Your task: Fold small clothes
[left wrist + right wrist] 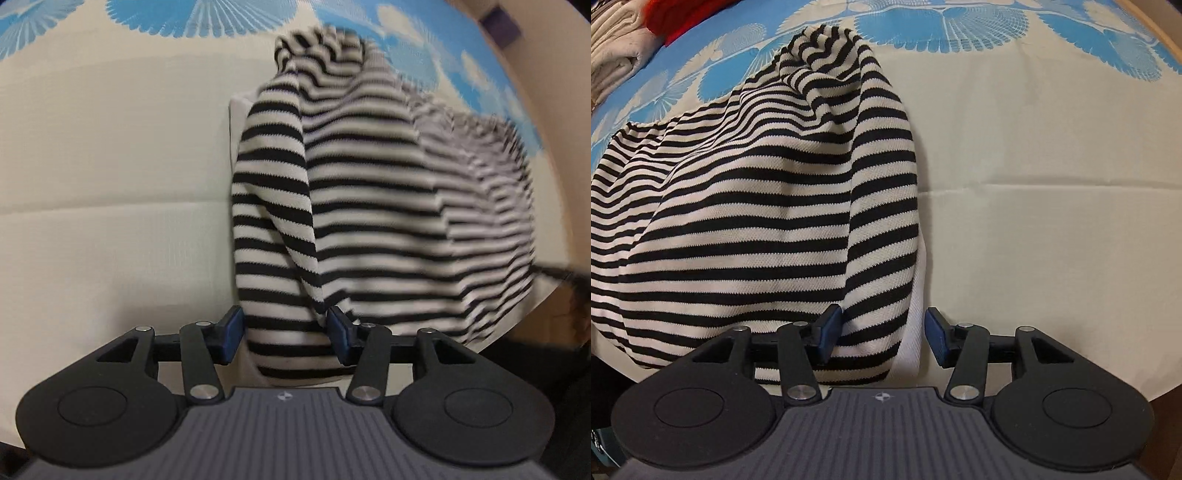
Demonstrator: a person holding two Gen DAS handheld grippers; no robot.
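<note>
Your striped top [768, 206], black and white bands, lies bunched and half folded on the flowered cloth [1052, 177]. Both your left gripper [286, 338] and right gripper [882, 338] stand apart, with a loose edge of it between their pads.

One striped garment [746, 221], one patterned cloth [1034, 184], two claws [285, 338] [882, 338].

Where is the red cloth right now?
In the right wrist view's top left corner, the red cloth lies beside folded cream clothes.
</note>
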